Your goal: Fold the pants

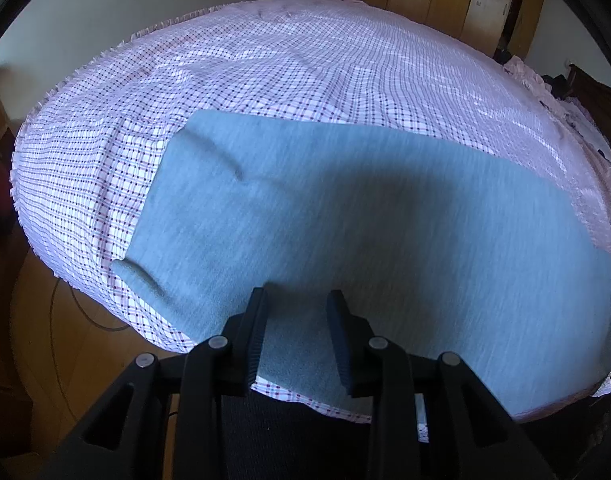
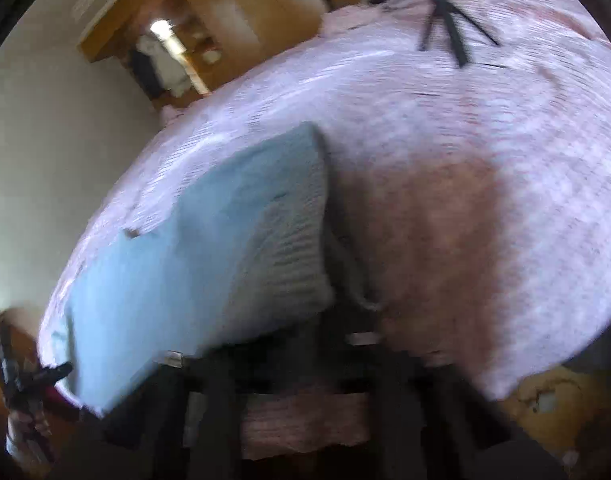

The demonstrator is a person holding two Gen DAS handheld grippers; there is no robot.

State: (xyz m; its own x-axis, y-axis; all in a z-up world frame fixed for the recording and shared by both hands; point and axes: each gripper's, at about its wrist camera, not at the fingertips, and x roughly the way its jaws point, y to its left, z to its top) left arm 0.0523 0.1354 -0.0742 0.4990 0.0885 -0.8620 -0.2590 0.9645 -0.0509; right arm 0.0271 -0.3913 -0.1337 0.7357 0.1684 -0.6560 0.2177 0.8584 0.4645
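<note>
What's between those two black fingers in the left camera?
The grey pants: their near edge runs between the left gripper fingers, over the checked bedsheet. Left wrist view.

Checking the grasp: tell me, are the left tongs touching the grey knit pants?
Cannot tell: in the left wrist view the left tongs straddle the grey knit pants, contact unclear.

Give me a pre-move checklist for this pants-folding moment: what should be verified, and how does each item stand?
1. Pants lie flat on the bed: ok, apart from a small crease near the far corner.
2. Left gripper over the near pants edge, jaws apart with cloth between them: ok.
3. Left pads pressing the cloth: cannot tell.
4. Right gripper shut: ok.
5. Right gripper holding the pants edge: cannot tell, view blurred.
6. Far half of bed free for the fold: ok in the left view.
</note>
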